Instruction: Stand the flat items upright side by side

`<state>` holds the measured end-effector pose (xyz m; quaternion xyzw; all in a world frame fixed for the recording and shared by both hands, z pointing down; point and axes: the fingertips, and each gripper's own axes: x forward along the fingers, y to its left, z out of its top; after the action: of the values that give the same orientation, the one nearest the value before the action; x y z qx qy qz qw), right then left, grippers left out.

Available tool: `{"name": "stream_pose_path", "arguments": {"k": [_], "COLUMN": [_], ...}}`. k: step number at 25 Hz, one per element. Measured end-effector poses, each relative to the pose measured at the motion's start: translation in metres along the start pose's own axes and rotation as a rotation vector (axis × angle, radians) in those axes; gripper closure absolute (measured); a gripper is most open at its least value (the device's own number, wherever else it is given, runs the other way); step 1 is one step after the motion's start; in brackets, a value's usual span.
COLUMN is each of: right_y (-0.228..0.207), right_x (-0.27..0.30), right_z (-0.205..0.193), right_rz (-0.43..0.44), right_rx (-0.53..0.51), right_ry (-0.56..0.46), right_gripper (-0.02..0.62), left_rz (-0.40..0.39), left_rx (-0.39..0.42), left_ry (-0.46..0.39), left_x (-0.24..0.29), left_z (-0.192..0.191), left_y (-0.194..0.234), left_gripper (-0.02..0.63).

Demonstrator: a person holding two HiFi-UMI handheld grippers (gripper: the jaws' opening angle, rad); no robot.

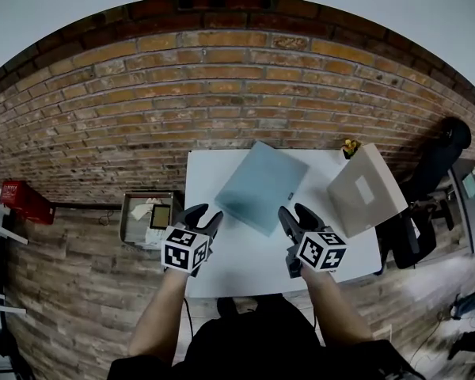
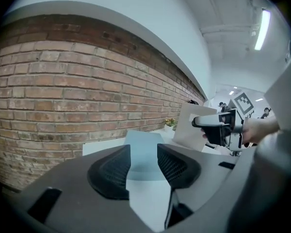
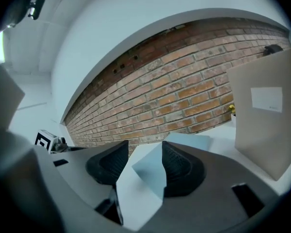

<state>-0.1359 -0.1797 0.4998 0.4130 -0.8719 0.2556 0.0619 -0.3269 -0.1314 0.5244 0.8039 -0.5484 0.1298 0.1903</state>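
A flat blue-grey folder [image 1: 261, 184] lies on the white table [image 1: 245, 264], turned at an angle. A beige flat item with a white label [image 1: 366, 190] stands upright at the table's right end. My left gripper [image 1: 207, 214] hovers by the folder's near left corner, jaws open and empty. My right gripper [image 1: 294, 212] hangs by the folder's near right edge, also open and empty. In the left gripper view the folder [image 2: 143, 152] shows through the jaw gap, with the beige item [image 2: 191, 125] and right gripper [image 2: 216, 125] beyond. In the right gripper view the folder [image 3: 148, 171] lies ahead and the beige item [image 3: 266, 125] rises on the right.
A brick wall [image 1: 222, 85] runs behind the table. An open box with odds and ends [image 1: 146, 216] sits on the floor left of the table, a red crate [image 1: 28, 200] farther left. A small potted plant [image 1: 350, 146] stands at the back right, a black chair [image 1: 435, 172] beyond.
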Motion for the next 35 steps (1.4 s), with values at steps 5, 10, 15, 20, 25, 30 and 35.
{"name": "stream_pose_path", "arguments": {"k": [5, 10, 15, 20, 25, 30, 35], "right_y": [-0.035, -0.068, -0.1, -0.124, -0.143, -0.15, -0.151], "right_x": [0.022, 0.049, 0.076, 0.095, 0.115, 0.126, 0.137], "right_z": [-0.021, -0.043, -0.058, -0.082, -0.101, -0.124, -0.135], "right_rz": [-0.046, -0.078, -0.105, -0.12, -0.117, -0.1, -0.09], "right_rx": [0.07, 0.021, 0.011, 0.073, 0.174, 0.276, 0.32], "right_ry": [0.076, 0.192, 0.278, 0.358, 0.423, 0.493, 0.523], "right_gripper": [0.309, 0.234, 0.197, 0.179, 0.164, 0.153, 0.146], "left_rz": [-0.027, -0.033, -0.018, -0.025, -0.03, -0.065, -0.126], "left_rx": [-0.019, -0.025, -0.003, -0.008, 0.018, 0.017, -0.058], "left_ry": [0.058, 0.119, 0.191, 0.288, 0.391, 0.432, 0.452], "left_x": [0.03, 0.07, 0.109, 0.141, 0.165, 0.169, 0.172], "left_z": [-0.012, -0.023, -0.036, -0.062, -0.086, -0.098, -0.102], "left_y": [0.011, 0.022, 0.034, 0.046, 0.057, 0.054, 0.05], "left_gripper": [0.365, 0.35, 0.34, 0.294, 0.249, 0.249, 0.25]}}
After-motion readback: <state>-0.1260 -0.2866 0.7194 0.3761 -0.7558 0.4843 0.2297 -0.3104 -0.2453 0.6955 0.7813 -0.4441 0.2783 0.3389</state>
